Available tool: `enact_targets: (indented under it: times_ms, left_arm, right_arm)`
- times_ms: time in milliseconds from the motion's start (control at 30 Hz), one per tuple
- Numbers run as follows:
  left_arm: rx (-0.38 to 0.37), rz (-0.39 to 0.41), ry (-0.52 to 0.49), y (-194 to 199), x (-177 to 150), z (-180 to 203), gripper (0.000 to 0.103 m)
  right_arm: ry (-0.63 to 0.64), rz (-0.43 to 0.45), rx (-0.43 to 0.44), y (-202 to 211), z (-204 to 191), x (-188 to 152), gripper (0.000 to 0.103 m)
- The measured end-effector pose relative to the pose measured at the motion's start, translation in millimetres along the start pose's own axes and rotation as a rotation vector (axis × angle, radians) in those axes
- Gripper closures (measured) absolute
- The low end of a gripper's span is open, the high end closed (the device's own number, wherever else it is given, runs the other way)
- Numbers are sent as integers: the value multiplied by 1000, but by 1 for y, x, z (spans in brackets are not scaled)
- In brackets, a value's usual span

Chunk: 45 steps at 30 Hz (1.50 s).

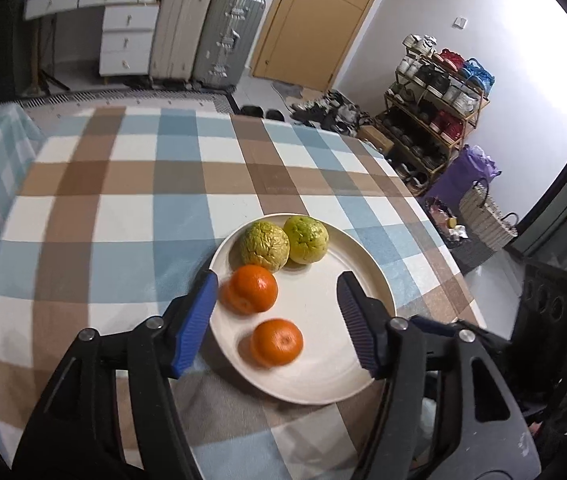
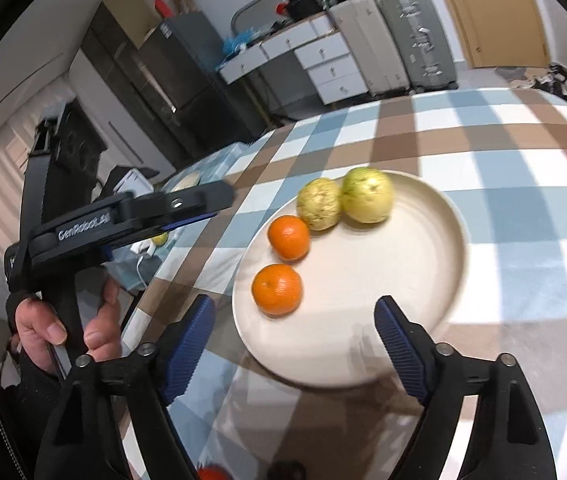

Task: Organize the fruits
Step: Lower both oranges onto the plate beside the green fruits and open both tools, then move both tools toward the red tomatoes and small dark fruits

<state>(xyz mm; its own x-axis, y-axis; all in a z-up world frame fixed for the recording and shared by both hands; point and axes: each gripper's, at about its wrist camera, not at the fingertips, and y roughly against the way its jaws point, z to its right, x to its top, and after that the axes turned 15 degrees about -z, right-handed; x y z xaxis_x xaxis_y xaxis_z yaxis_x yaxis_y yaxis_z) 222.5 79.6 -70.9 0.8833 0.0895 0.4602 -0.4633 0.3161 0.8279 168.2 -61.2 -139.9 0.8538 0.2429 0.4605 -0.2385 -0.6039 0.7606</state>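
Note:
A cream plate (image 1: pixel 323 308) sits on the checked tablecloth and holds two oranges (image 1: pixel 253 288) (image 1: pixel 277 342) and two yellow-green fruits (image 1: pixel 265 246) (image 1: pixel 307 240). My left gripper (image 1: pixel 277 280) hovers above the plate's near side, open, its blue pads clear of both oranges. In the right wrist view the same plate (image 2: pixel 403 264) shows the oranges (image 2: pixel 288 237) (image 2: pixel 277 289) and the green fruits (image 2: pixel 319 204) (image 2: pixel 367 196). My right gripper (image 2: pixel 294 301) is open wide over the plate's near rim with nothing between its pads. The left gripper (image 2: pixel 219 200) appears at the left, held by a hand (image 2: pixel 63 328).
The table (image 1: pixel 123 200) has a blue, brown and white checked cloth; its right edge drops toward a shoe rack (image 1: pixel 431 120) and baskets. Suitcases (image 1: pixel 203 32) and drawers stand behind it. A red object (image 2: pixel 211 474) and a dark one (image 2: pixel 289 472) peek in at the bottom edge.

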Motion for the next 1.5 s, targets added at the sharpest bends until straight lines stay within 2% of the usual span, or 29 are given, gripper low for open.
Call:
enact_targets:
  times_ms: [33, 100, 133, 300, 467, 600, 733, 1033, 1233, 1500]
  left_arm:
    - [4, 9, -5, 5, -3, 3, 38]
    - [18, 37, -9, 19, -12, 11, 26]
    - [28, 51, -10, 25, -16, 15, 23]
    - [109, 117, -22, 52, -39, 35, 18]
    - [133, 142, -28, 67, -61, 48, 6]
    - [153, 183, -30, 79, -82, 55, 1]
    - [184, 175, -42, 79, -98, 63, 1]
    - [211, 158, -15, 75, -132, 65, 1]
    - [198, 114, -17, 61, -150, 66, 1]
    - [168, 51, -7, 38, -170, 63, 1]
  right_arm:
    - [0, 11, -9, 5, 0, -3, 14]
    - [8, 45, -21, 18, 0, -11, 6]
    - [15, 66, -26, 26, -1, -16, 5]
    - [39, 134, -48, 51, -4, -32, 3]
    - [61, 210, -81, 72, -10, -48, 1]
    - [100, 277, -102, 84, -16, -60, 1]
    - [131, 321, -121, 93, -23, -73, 0]
    - [162, 315, -154, 96, -34, -97, 0]
    - [173, 311, -163, 94, -38, -112, 0]
    - [170, 260, -210, 83, -39, -129, 0]
